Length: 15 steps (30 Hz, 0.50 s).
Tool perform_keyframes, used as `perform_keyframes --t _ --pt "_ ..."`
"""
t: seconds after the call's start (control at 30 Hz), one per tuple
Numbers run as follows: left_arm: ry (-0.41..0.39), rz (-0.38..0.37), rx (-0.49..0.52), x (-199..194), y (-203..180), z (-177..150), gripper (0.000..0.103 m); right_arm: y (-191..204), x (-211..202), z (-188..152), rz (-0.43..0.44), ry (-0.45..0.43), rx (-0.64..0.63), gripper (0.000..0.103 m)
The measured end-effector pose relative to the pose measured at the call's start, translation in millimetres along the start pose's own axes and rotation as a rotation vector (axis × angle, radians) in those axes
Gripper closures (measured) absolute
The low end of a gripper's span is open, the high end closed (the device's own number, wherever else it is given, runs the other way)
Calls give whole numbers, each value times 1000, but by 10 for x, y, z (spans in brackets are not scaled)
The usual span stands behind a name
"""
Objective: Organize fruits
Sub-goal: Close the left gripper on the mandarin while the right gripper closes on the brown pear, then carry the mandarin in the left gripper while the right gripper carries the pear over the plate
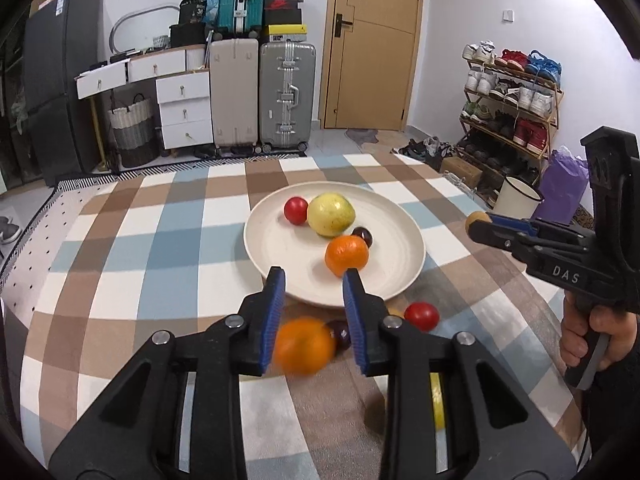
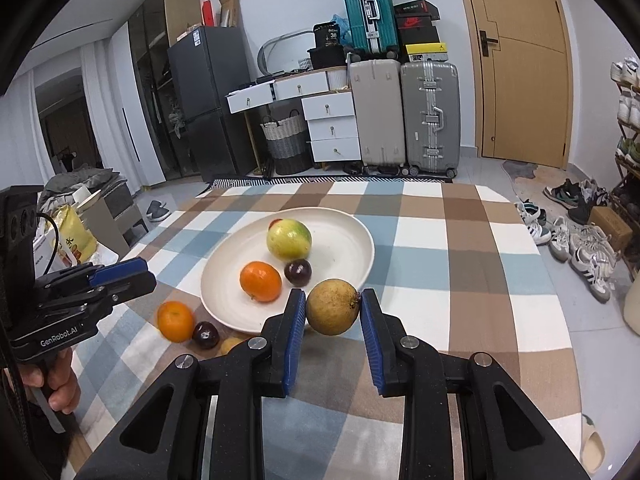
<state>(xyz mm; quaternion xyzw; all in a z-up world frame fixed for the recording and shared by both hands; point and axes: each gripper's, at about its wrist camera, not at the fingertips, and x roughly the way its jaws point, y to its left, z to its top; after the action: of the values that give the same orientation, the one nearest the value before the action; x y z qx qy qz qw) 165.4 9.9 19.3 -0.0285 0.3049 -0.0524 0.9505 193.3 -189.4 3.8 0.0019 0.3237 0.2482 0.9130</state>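
Note:
A white plate [image 1: 280, 240] [image 2: 344, 236] on the checked cloth holds a yellow-green fruit [image 1: 330, 215] [image 2: 289, 239], an orange [image 1: 346, 255] [image 2: 260, 281], a dark plum [image 1: 363, 235] [image 2: 297, 271] and a red fruit [image 1: 296, 210]. My left gripper [image 1: 314, 286] is open above a loose orange [image 1: 305, 346] [image 2: 175, 320]; it also shows in the right wrist view [image 2: 120, 274]. Beside that orange lie a dark plum [image 1: 341, 332] [image 2: 205, 335], a red fruit [image 1: 421, 315] and a small yellow fruit [image 2: 231, 345]. My right gripper [image 2: 332, 300] is shut on a brown round fruit [image 2: 333, 306] [image 1: 476, 218] near the plate's near rim.
The table [image 2: 480, 272] has a brown, blue and white checked cloth. A white enamel mug [image 1: 518, 196] stands beyond the right edge. Suitcases [image 1: 288, 92], drawers, a basket, a door and a shoe rack [image 1: 512, 100] stand behind. Shoes lie on the floor to the right.

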Motion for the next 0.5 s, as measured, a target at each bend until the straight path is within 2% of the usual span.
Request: perform_keyframes --t 0.2,0.4,0.47,0.5 --pt "18 -24 -7 55 53 23 76 115 78 33 5 8 -27 75" --pt "86 -25 -23 154 185 -186 75 79 159 -63 11 32 -16 75" --pt "107 -16 -24 201 207 -247 71 65 168 -76 12 36 -15 75" --pt "121 -13 -26 225 215 -269 62 56 167 -83 11 33 -13 75"
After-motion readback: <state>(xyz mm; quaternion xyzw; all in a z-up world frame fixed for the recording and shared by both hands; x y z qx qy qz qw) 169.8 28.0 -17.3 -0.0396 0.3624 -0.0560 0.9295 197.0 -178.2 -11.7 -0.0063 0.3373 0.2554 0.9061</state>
